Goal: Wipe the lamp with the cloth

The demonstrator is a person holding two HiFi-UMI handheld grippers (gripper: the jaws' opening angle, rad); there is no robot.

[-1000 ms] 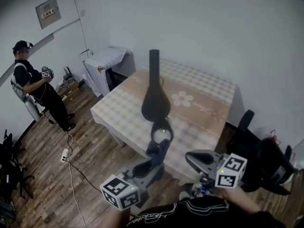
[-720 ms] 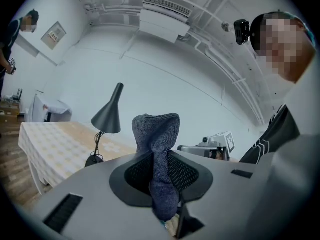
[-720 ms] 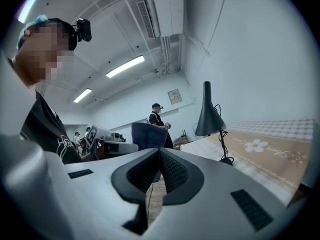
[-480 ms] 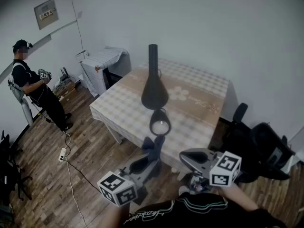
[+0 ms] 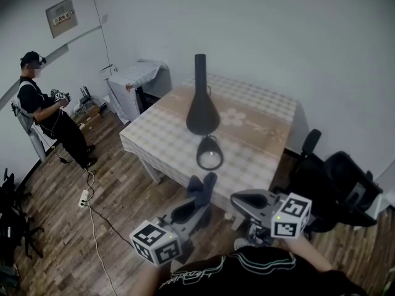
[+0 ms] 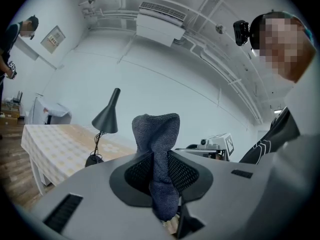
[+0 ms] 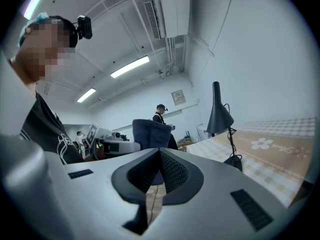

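Left gripper [image 5: 199,196] is clamping the cloth [image 5: 208,182] between its jaws. In the left gripper view the cloth [image 6: 157,151] is sticking up past the pinched tips of the left gripper [image 6: 159,173] as a dark folded wad. Right gripper [image 5: 238,200] is sitting with its jaws pressed together and nothing between them, as the right gripper view [image 7: 160,170] shows. Both grippers are being held low in front of the wearer's torso. They are lying side by side and near each other, angling upward toward the table [image 5: 157,142], short of its near edge. Lamp [image 5: 202,111] is standing upright on the table, apart from both grippers, with its base toward the near edge. A person [image 5: 44,110] is standing far left. A chair [image 5: 347,187] is sitting right of the table.
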